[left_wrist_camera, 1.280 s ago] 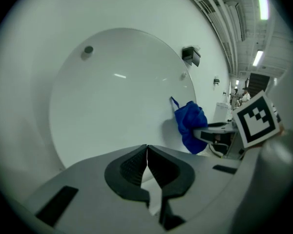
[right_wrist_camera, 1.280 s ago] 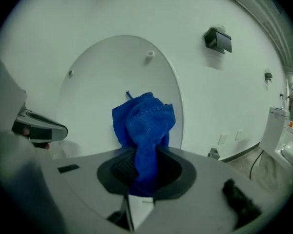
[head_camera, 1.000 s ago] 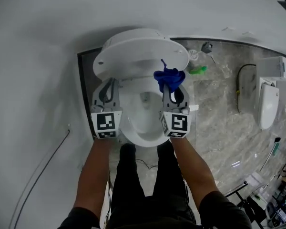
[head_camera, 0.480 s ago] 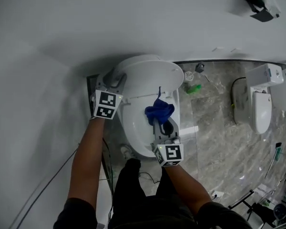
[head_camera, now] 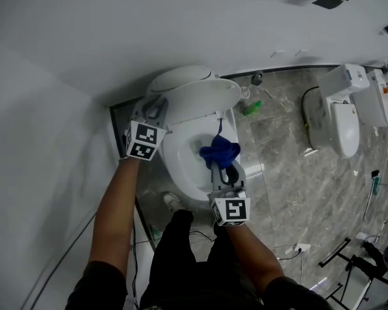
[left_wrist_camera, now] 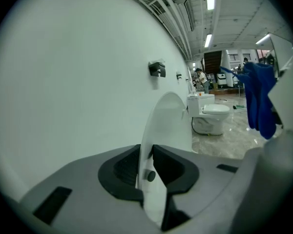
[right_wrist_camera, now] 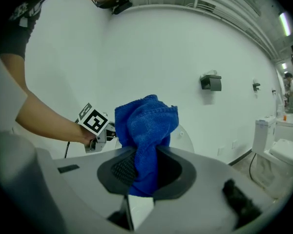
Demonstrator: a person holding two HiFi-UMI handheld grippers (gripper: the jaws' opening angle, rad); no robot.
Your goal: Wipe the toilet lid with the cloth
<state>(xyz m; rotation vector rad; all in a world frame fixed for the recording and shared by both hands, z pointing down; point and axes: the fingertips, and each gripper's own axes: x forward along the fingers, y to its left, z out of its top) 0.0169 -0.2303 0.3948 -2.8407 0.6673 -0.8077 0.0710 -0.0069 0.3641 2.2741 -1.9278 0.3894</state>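
At toilet lid (head_camera: 194, 95) left edge, L gripper (head_camera: 156, 106) has been brought from over bowl (head_camera: 184, 173); jaws just closing, lid now pinched upright. Cloth (head_camera: 220, 150) is clamped in R gripper (head_camera: 223, 166) above bowl. Lid's steadied, so wiping is judged next.

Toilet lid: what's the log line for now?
left gripper: jaws just closed onto raised toilet lid edge | right gripper: shut on blue cloth, over bowl | cloth: off the lid

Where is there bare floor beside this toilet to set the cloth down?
Open marble floor right of the toilet, up to the next toilet. Crowded near the back wall: a green item and a pipe fitting. Left of the toilet, only a narrow dark strip against the side wall.
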